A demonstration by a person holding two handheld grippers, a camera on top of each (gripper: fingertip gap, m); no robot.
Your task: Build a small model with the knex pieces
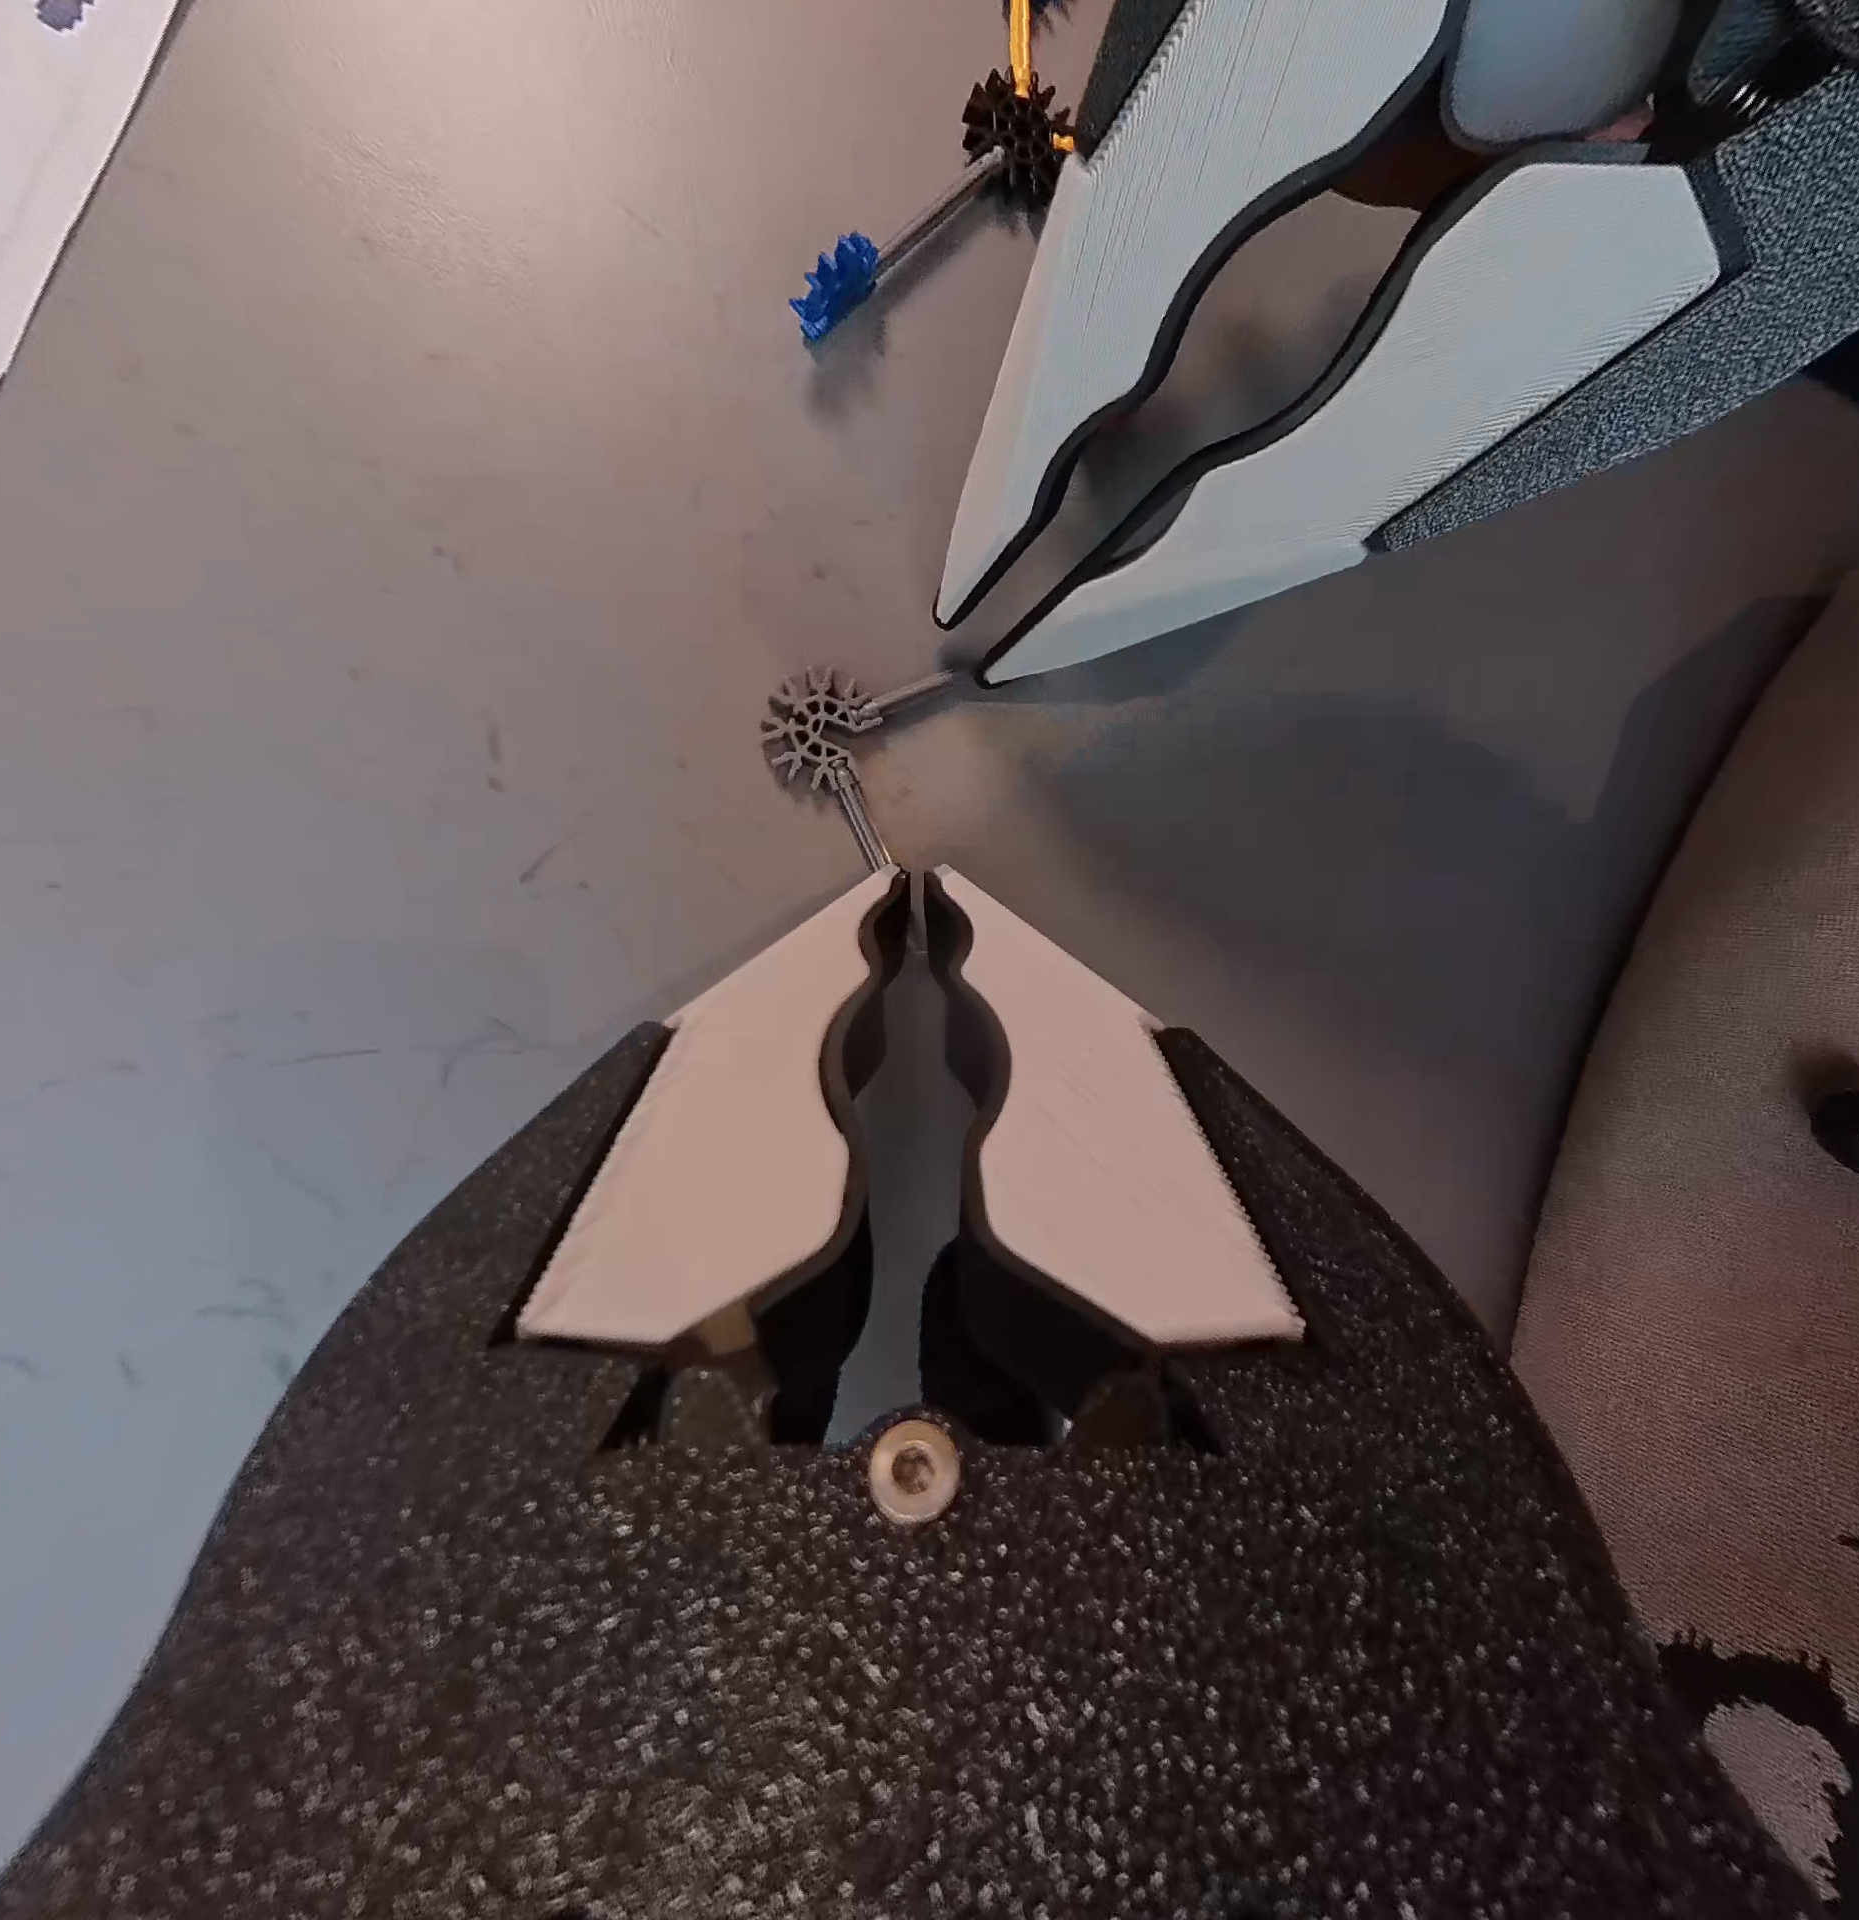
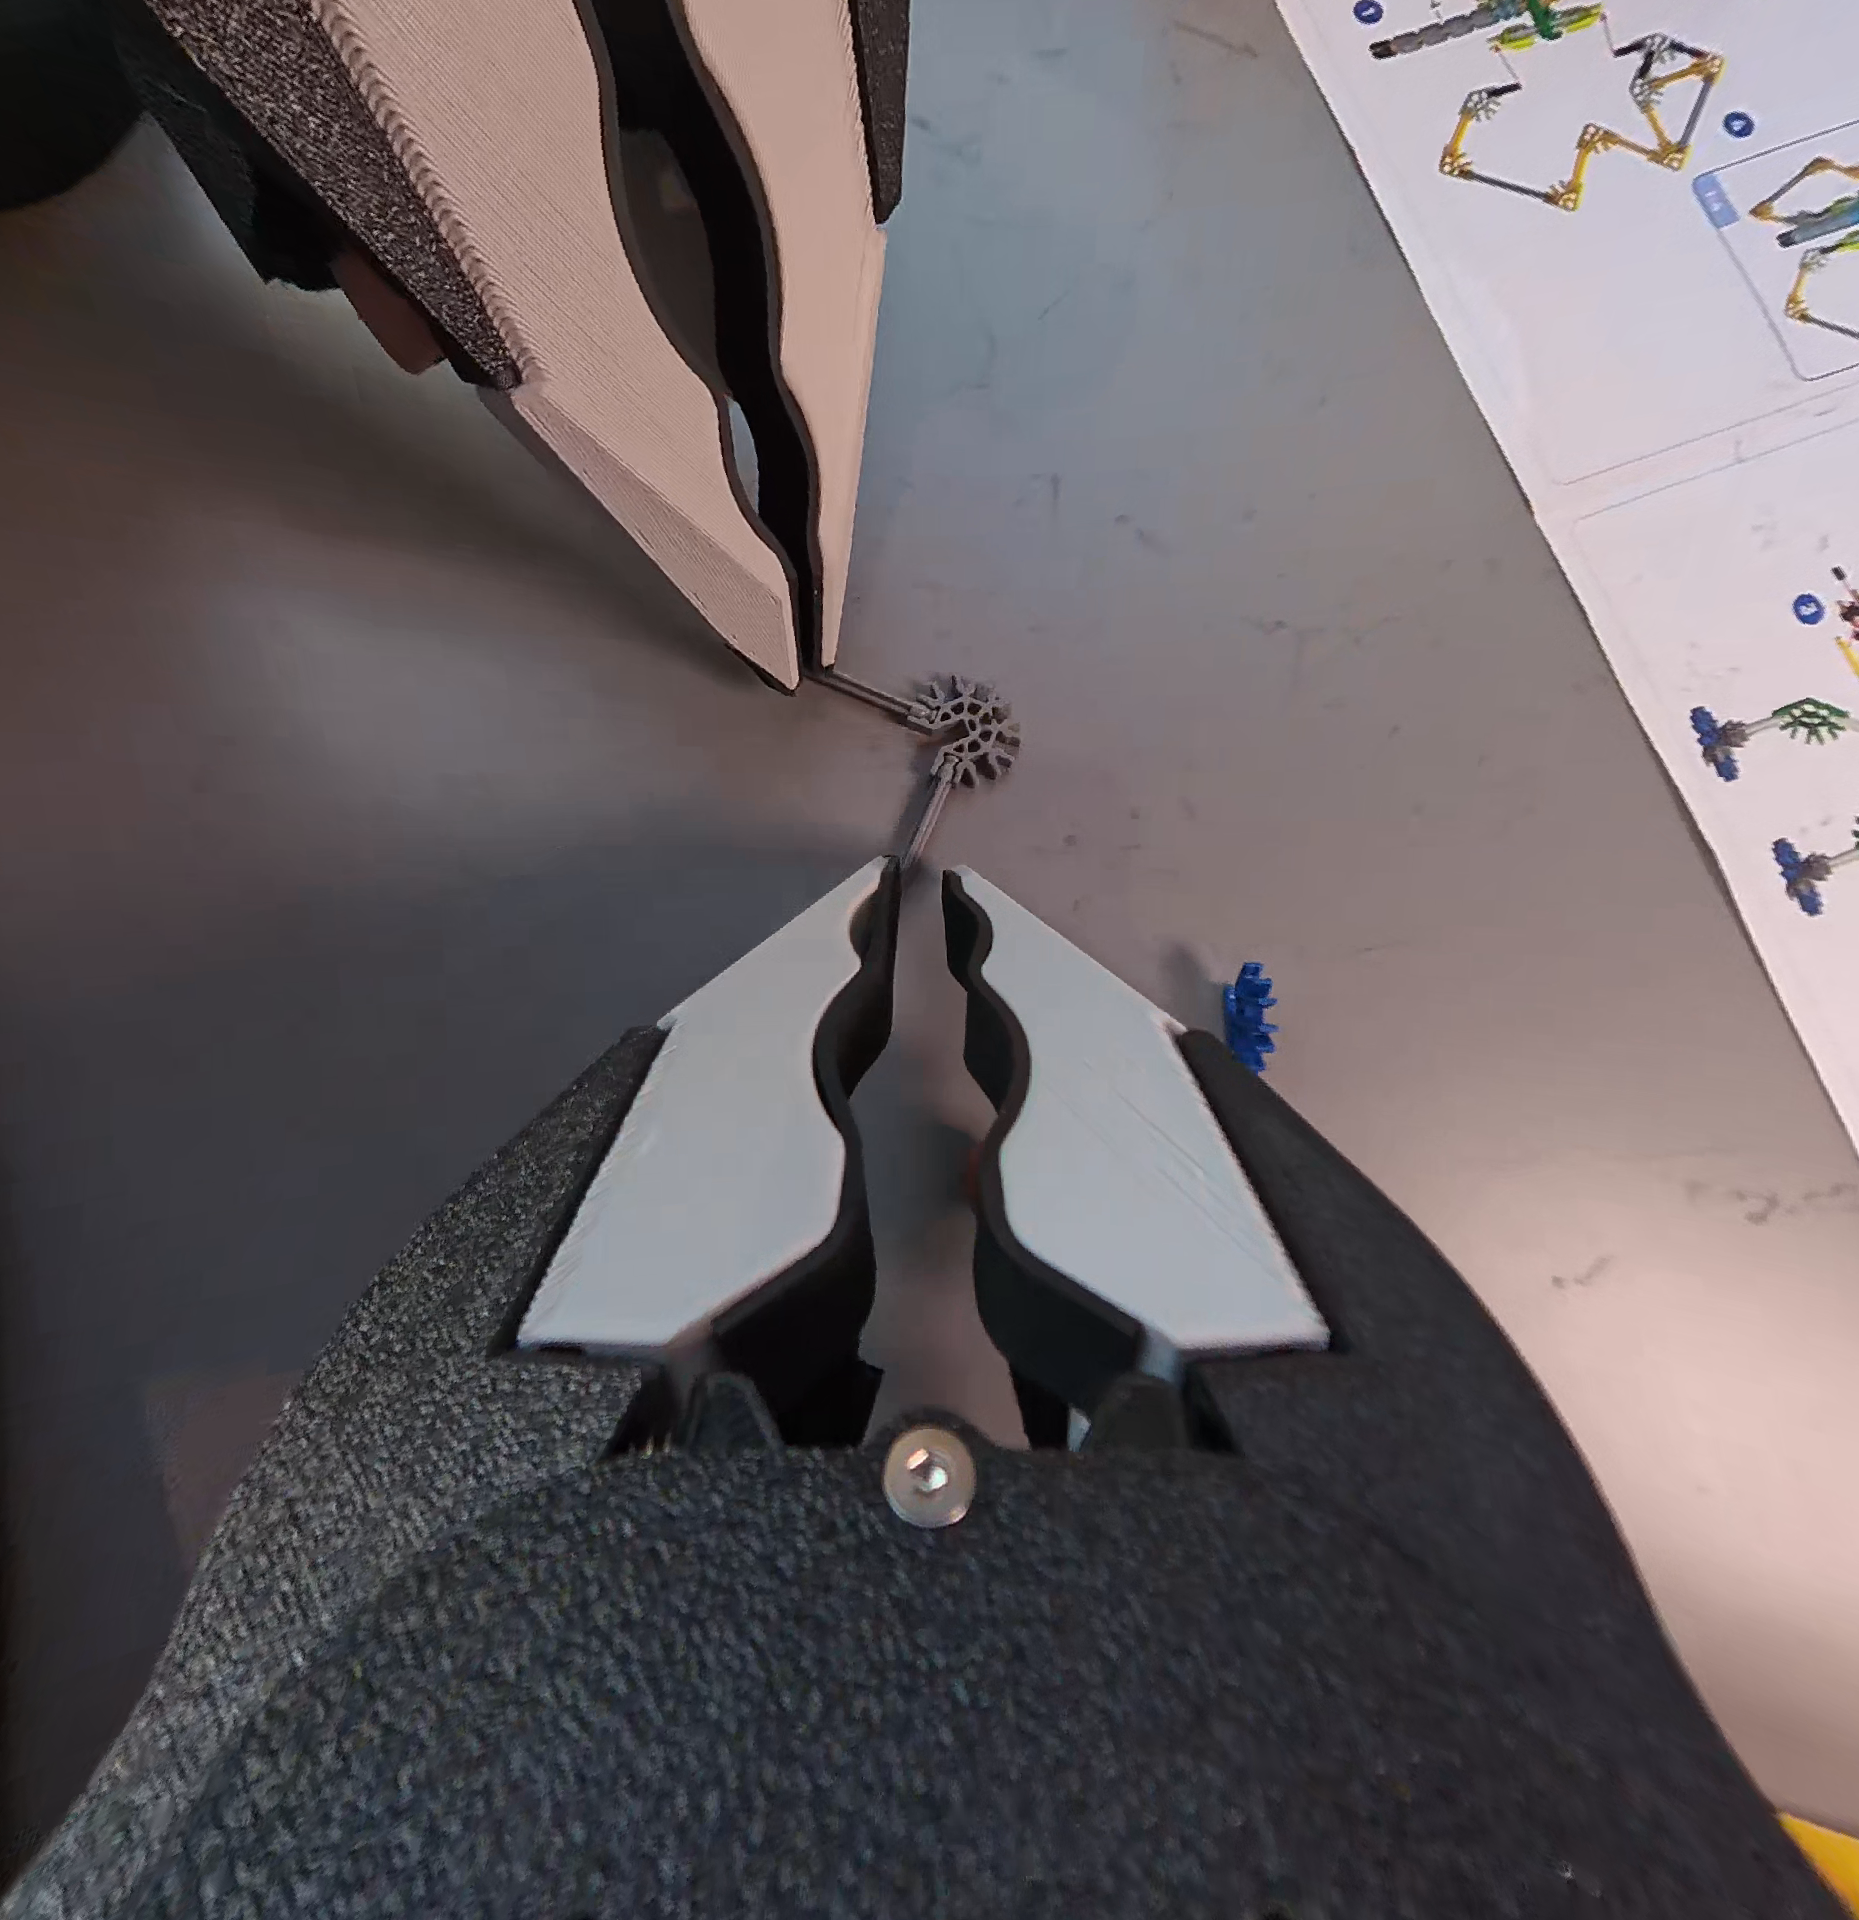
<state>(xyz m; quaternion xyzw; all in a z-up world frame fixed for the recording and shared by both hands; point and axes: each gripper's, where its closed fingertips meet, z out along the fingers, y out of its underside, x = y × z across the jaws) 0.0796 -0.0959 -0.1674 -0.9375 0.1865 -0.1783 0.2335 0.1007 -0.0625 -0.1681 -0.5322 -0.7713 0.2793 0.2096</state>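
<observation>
left gripper pinches one grey rod of the connector; right gripper slightly parted.

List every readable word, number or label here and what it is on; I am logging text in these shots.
Instruction sheet, right side of the right wrist view: small blue step markers beside coloured build drawings, too small and blurred to read.
White sheet corner, top left of the left wrist view: a blue mark, unreadable.
Elsewhere: no writing shows.
</observation>
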